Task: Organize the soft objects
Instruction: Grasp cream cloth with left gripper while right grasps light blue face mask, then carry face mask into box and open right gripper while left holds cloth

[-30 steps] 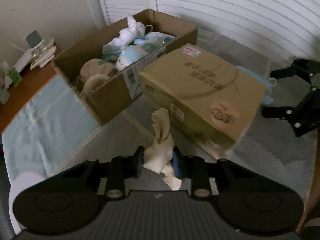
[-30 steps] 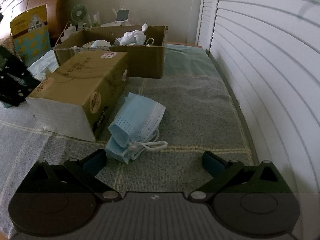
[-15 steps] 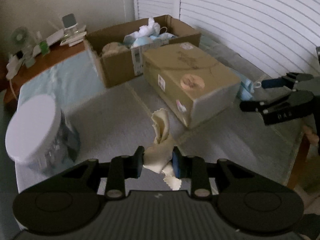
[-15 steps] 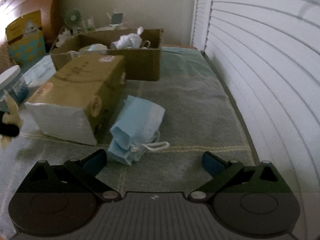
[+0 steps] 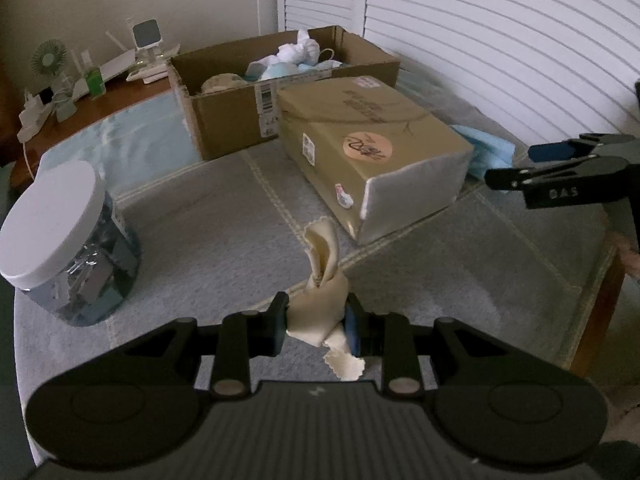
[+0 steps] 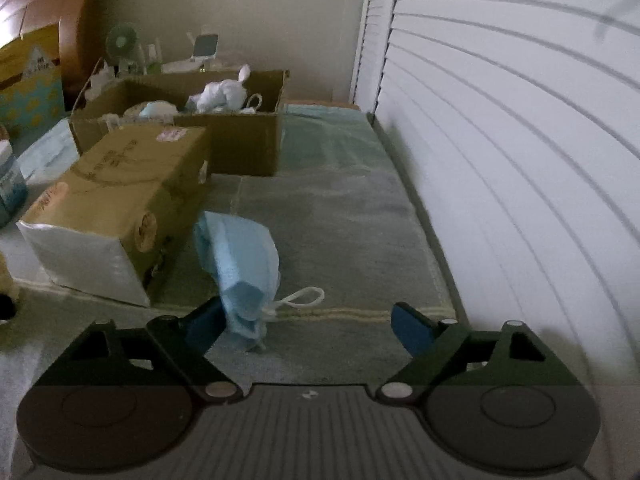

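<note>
My left gripper (image 5: 316, 326) is shut on a cream cloth (image 5: 324, 280) and holds it above the grey blanket, well in front of the boxes. An open cardboard box (image 5: 240, 108) at the back holds white, blue and beige soft items; it also shows in the right wrist view (image 6: 244, 140). My right gripper (image 6: 306, 328) is open, low over the blanket, with a blue face mask (image 6: 246, 264) just ahead of its left finger. The right gripper also shows in the left wrist view (image 5: 560, 172), beside the mask (image 5: 486, 148).
A closed tan carton (image 5: 372, 148) lies between the open box and the grippers. A clear jar with a white lid (image 5: 60, 236) stands on the left. A wooden shelf with a fan and small gadgets (image 5: 60, 84) is at the back left. White louvred doors (image 6: 500, 140) line the right side.
My left gripper has pulled back from the boxes with the cream cloth, bringing the jar into view. My right gripper has moved closer to the blue mask.
</note>
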The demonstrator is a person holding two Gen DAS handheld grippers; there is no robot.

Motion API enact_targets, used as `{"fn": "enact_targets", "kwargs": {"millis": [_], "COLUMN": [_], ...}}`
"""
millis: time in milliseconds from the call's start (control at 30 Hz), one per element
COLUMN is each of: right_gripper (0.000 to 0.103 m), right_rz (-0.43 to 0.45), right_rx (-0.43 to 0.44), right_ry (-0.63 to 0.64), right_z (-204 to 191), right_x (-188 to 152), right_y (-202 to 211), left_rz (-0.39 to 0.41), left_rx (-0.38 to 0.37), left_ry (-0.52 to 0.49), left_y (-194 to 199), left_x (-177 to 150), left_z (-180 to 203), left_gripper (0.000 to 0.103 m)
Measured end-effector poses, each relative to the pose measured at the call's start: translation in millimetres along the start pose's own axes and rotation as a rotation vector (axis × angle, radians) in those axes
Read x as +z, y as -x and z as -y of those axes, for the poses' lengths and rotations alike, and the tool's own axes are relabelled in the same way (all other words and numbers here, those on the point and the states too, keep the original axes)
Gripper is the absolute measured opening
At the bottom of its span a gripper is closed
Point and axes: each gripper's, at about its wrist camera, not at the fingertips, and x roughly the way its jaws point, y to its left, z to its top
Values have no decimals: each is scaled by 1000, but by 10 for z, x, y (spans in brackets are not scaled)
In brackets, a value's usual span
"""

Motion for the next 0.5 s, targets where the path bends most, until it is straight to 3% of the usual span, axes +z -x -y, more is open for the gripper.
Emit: {"fn": "enact_targets", "kwargs": {"millis": [100,500], "right_gripper": [85,43], "right_rz": [24,29], "right_rx": [32,93], "right_ry": [27,118], "right_z": [-42,-295], "right_x": [-1,130], "right_y": [44,-81], "left_rz": [3,16], "left_rx": [3,2], "left_ry": [0,15], "left_y": [-8,-14], "left_x": [-14,-26], "left_z": [4,-5], "left_gripper": [28,28]}}
